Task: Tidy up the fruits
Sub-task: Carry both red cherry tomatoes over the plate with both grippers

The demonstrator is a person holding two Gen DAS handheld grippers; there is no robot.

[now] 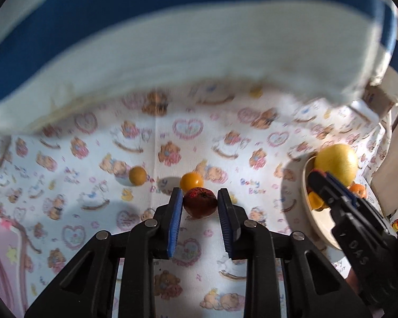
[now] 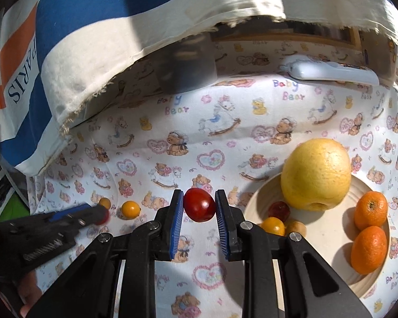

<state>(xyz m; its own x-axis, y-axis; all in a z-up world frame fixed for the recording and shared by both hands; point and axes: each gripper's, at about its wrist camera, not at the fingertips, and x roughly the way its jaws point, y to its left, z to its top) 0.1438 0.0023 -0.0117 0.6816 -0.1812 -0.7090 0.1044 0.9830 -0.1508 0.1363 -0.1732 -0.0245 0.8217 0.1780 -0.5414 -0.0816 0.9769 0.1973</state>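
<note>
**Both tools loaded, plate at the right**

Bear-print cloth (image 2: 225, 137) covers the worktop, with striped fabric (image 2: 98, 61) hanging over its far edge. At centre frame of the left wrist view, the left tool (image 1: 200, 202) is pinched onto a dark red, rough-skinned fruit (image 1: 199, 202), its blue pads (image 1: 175, 222) touching both sides. The right tool (image 2: 199, 205) is likewise clamped on a smooth red tomato (image 2: 199, 204), gripped at its widest part, probably so it cannot slip.

A plate (image 2: 329, 241) at lower right of the right view gathers the sorted fruit: a big yellow one (image 2: 315, 173), two mandarins (image 2: 370, 229) and some small pieces near its left rim. Two small yellow fruits (image 1: 191, 181) lie loose on the cloth just beyond the left tool. I judge both held pieces are bound for the plate.
</note>
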